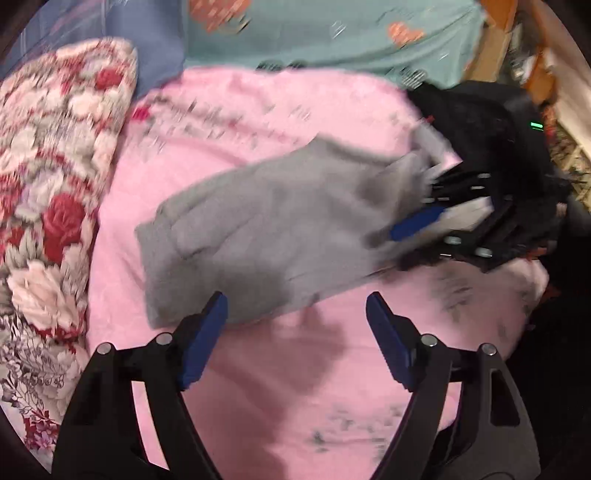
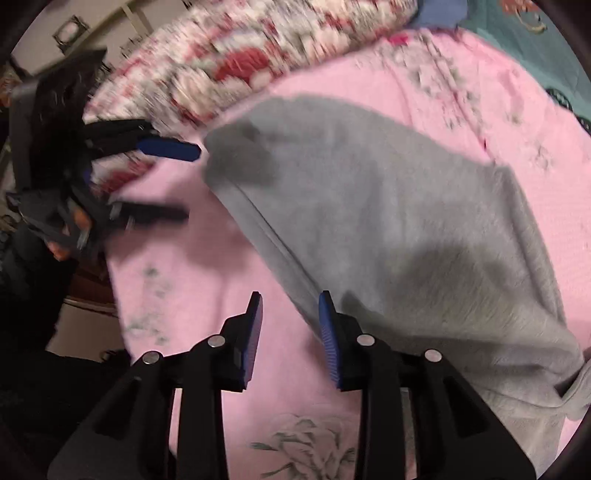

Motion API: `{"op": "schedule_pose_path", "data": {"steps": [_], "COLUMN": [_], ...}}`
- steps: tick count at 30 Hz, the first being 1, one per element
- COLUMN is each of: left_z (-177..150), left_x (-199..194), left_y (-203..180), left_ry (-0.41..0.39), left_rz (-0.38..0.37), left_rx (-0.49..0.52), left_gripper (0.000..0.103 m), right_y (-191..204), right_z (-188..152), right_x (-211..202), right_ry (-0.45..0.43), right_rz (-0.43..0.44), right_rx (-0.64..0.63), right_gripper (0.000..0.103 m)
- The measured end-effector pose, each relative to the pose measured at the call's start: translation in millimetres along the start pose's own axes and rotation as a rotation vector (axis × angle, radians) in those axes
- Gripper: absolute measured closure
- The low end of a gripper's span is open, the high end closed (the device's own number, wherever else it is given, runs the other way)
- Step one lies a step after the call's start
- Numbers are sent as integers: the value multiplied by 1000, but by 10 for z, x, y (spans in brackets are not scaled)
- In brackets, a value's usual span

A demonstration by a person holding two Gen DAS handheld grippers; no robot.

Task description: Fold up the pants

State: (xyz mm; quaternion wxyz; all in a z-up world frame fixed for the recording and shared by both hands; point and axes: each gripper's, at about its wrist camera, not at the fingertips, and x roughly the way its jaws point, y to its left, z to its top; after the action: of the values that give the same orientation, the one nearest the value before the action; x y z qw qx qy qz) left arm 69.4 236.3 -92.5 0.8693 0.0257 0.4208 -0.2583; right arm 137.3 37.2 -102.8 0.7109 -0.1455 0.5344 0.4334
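From the left wrist, our left claw [image 1: 295, 306] hangs spread and empty near the grey pants [image 1: 266, 229], folded on the pink blanket [image 1: 258, 369]. From the right wrist, our right claw [image 2: 290, 306] gapes beside their edge; perhaps one fold remains

Pants [image 1: 266, 229] lie on a blanket [image 1: 295, 387], roughly centre. Floral quilt [image 1: 48, 192] bunched along the blanket's left edge; another sheet [image 1: 332, 33] behind. Left gripper [image 1: 295, 321] sits before the pants' near edge w/ jaws apart; right gripper [image 2: 290, 317] at their right end, also apart.
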Motion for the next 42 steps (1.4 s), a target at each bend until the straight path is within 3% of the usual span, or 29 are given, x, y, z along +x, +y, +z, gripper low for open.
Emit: {"op": "schedule_pose_path", "data": {"steps": [1, 3, 5, 8, 9, 10, 11, 12, 16, 17, 18, 21, 23, 27, 31, 37, 38, 41, 42], "left_z": [31, 119, 219, 240, 220, 181, 145, 111, 67, 54, 45, 42, 70, 90, 100, 124, 130, 141, 144], "left_x": [-86, -147, -42, 331, 465, 648, 786, 893, 913, 913, 918, 921, 930, 965, 965, 995, 1001, 1009, 1009], "left_y": [-45, -72, -51, 47, 76, 109, 147, 174, 163, 163, 167, 150, 148, 143, 151, 162, 163, 159, 159], "left_ry": [-31, -63, -53, 38, 74, 128, 170, 196, 149, 144, 141, 138, 145, 148, 151, 155, 156, 160, 161], "left_rz": [-14, 7, 67, 127, 140, 135, 129, 150, 198, 201, 203, 204, 207, 222, 220, 219, 220, 222, 221], "left_rx": [4, -16, -70, -165, -193, -238, -279, -315, -425, -445, -457, -469, -468, -452, -447, -439, -437, -429, -426], "left_gripper": [24, 24, 23, 27, 40, 62, 74, 73, 73, 73, 72, 72, 72, 72, 72, 72, 72, 72, 72], "right_y": [23, 43, 20, -11, -31, -43, -41, -39, -202, -300, -425, -1070, -1690, -2804, -3551, -3888, -3919, -3908, -3855], "right_z": [49, 122, 157, 129, 100, 76, 63, 55, 24, 17, 5, -142, -306, -623, -776, -684, -683, -716, -727], "right_x": [-86, -72, 131, 453, 495, 539, 558, 545, 273, 85, -107, -768, -1146, -1525, -1557, -1209, -1154, -1043, -1092], "right_ry": [-42, -67, -30, 36, 44, 42, 28, 21, 82, 81, 72, 17, 30, 89, 138, 247, 268, 284, 249], "right_rz": [-3, -33, -23, -36, -37, -39, -43, -42, 7, -12, -52, -245, -410, -598, -605, -650, -670, -705, -700], "right_rx": [-1, 0, 25, 62, 82, 101, 111, 116, 206, 236, 272, 458, 644, 953, 1135, 1185, 1182, 1158, 1147], "right_gripper": [72, 92, 95, 96, 95, 95, 95, 95, 86, 76, 57, 35, 33, 33, 34, 34, 34, 92, 93]}}
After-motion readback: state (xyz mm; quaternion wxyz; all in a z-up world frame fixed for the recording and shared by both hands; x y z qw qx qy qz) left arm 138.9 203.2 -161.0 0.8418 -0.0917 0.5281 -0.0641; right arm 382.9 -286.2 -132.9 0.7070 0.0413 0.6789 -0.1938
